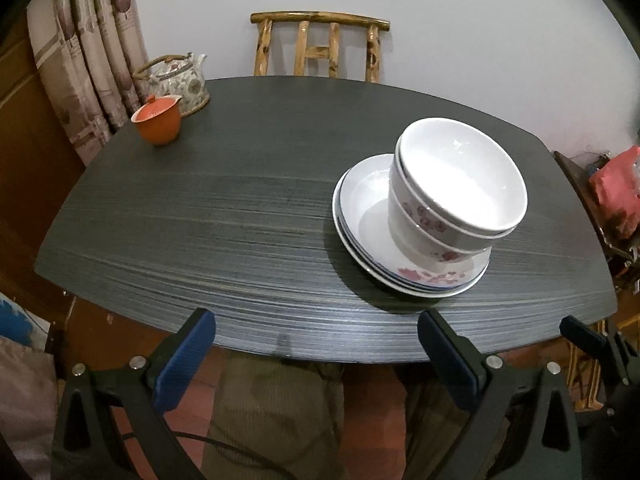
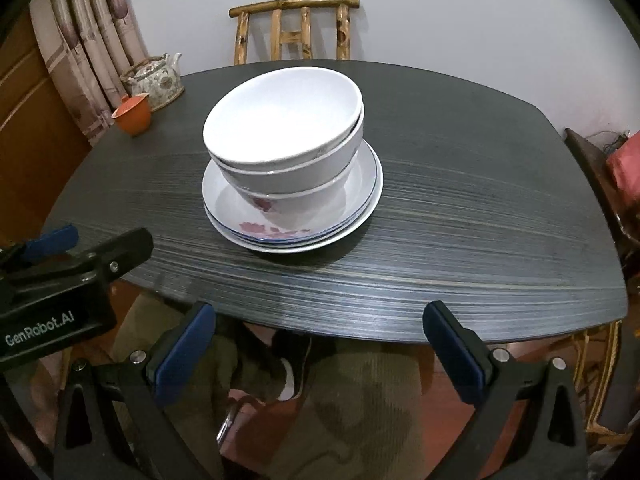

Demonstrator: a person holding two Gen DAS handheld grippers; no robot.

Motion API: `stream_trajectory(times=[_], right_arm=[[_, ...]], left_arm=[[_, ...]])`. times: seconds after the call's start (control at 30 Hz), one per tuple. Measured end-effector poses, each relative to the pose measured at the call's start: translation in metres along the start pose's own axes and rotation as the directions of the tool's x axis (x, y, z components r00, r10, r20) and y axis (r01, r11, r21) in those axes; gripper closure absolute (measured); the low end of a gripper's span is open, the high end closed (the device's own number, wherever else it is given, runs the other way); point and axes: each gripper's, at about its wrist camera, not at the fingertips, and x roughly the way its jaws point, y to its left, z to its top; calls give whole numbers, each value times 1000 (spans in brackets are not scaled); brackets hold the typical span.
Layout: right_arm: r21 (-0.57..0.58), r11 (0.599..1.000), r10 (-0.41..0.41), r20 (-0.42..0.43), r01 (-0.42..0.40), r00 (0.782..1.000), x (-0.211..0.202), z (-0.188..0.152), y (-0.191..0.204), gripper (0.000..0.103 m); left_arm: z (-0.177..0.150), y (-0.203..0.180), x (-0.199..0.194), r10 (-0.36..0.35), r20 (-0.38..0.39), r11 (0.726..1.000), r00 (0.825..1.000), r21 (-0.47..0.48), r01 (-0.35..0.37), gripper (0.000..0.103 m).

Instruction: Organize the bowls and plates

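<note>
White bowls (image 1: 460, 184) with pink flower prints are nested in one stack that stands on a stack of white plates (image 1: 372, 216) with blue rims, on the dark table (image 1: 200, 220). The same bowls (image 2: 284, 128) and plates (image 2: 360, 196) show in the right wrist view. My left gripper (image 1: 316, 324) is open and empty, held back at the table's near edge, left of the stack. My right gripper (image 2: 320, 316) is open and empty at the near edge, in front of the stack. The left gripper also shows at the left in the right wrist view (image 2: 52, 240).
An orange lidded cup (image 1: 158, 120) and a patterned teapot (image 1: 180, 80) stand at the table's far left corner. A wooden chair (image 1: 320, 44) stands behind the table against the wall. Curtains hang at the left; clutter with a red bag (image 1: 616, 188) sits at the right.
</note>
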Motion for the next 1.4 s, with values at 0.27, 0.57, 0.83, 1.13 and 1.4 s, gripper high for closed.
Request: stream_trajectory(times=[0.27, 0.57, 0.83, 1.13, 1.4], right_arm=[[7, 1000, 8, -11, -8, 1000, 5, 0, 0, 0], [0, 1000, 10, -31, -10, 999, 12, -1, 4, 0], [3, 1000, 1, -19, -1, 1000, 15, 0, 7, 0], [2, 1000, -1, -15, 1, 1000, 17, -1, 9, 0], [-1, 1000, 9, -26, -9, 1000, 21, 0, 9, 0]], left_arm=[[-2, -1, 10, 24, -30, 1000, 999, 12, -24, 0], [-2, 0, 16, 35, -39, 999, 999, 13, -35, 0], [-3, -1, 18, 31, -44, 999, 999, 28, -30, 0], [-2, 0, 22, 34, -49, 999, 998, 23, -33, 0], [-5, -2, 27, 37, -64, 999, 997, 30, -35, 0]])
